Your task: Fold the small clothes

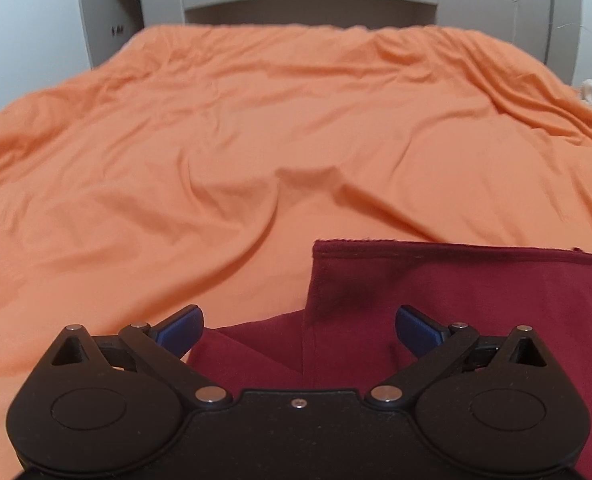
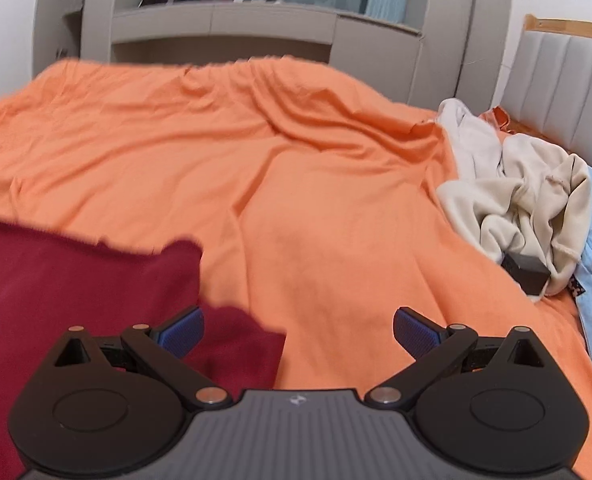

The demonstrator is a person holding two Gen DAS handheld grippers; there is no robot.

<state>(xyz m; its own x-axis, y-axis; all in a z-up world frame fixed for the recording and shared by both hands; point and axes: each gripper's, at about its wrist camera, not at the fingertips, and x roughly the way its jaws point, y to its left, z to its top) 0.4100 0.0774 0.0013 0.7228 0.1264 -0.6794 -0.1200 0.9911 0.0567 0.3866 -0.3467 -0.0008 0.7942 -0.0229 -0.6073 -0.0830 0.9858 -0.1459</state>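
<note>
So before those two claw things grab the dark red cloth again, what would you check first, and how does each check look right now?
1. Left gripper open: ok, jaws spread wide.
2. Right gripper open: ok, nothing held.
3. Dark red cotton garment lying flat on the orange bedsheet: ok, one stitched edge shows clearly.
4. Fold already made: cannot tell, only part of the garment shows.
5. Room on the sheet ahead: ok, bare and only wrinkled.
6. Cream crumpled clothes pile apart from the red garment: ok.
</note>
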